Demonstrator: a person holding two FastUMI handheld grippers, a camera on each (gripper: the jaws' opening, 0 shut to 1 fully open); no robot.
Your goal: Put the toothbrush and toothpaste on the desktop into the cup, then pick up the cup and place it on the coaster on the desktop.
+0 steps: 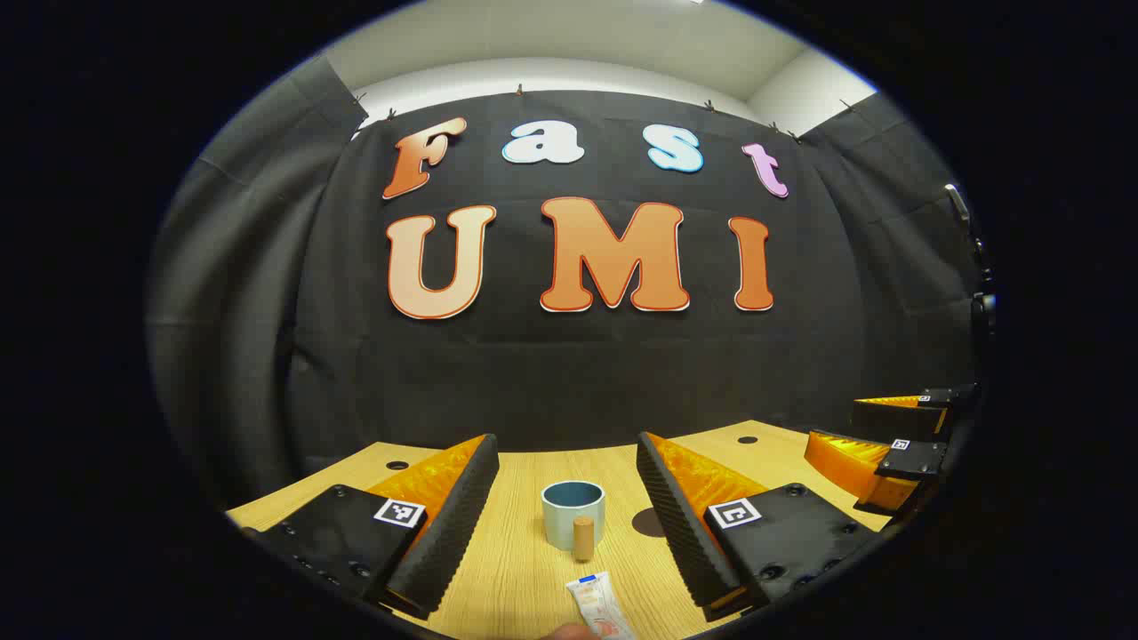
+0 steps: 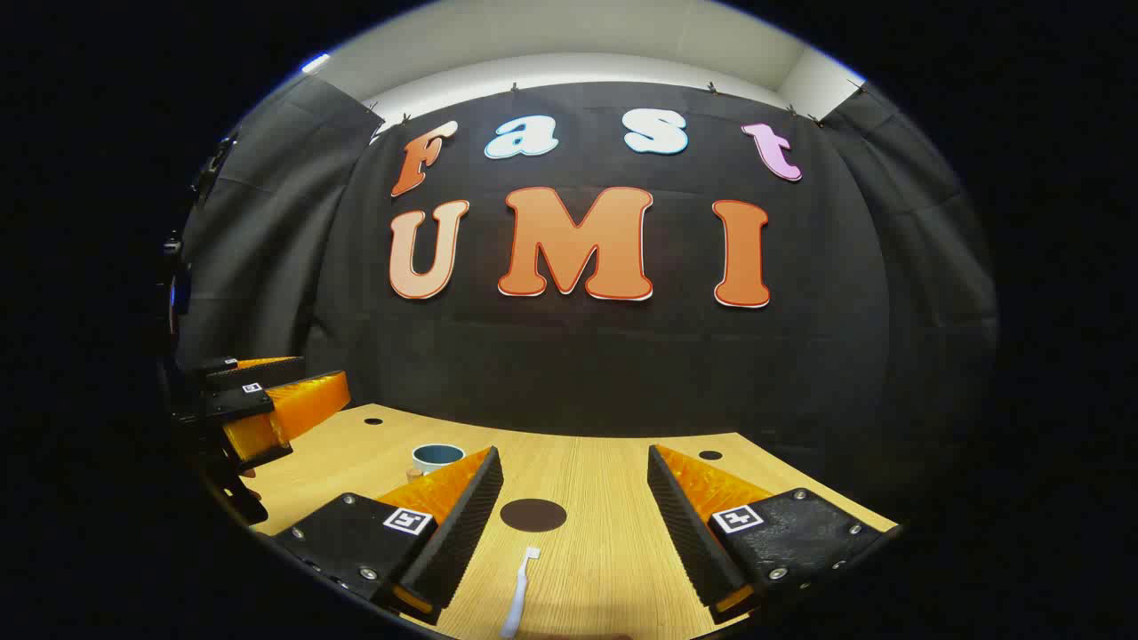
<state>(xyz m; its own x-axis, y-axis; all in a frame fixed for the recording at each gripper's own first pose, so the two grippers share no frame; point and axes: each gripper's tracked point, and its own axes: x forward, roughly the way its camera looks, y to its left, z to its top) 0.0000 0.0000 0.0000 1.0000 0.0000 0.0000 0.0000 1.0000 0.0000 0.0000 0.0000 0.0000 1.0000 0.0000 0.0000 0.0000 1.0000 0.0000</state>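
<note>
On the wooden desktop, left to right: the left gripper spread wide over the toothpaste, the empty cup just beyond; the dark coaster; the right gripper spread over the toothbrush. Nothing is picked up yet.

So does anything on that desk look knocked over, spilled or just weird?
Nothing stands out. The cup stands upright, the toothpaste and toothbrush lie flat on the desktop, and the coaster is bare. No spills or damage show.

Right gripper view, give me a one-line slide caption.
Open right claw hovers over the white toothbrush and dark round coaster on the wooden desktop.
</note>
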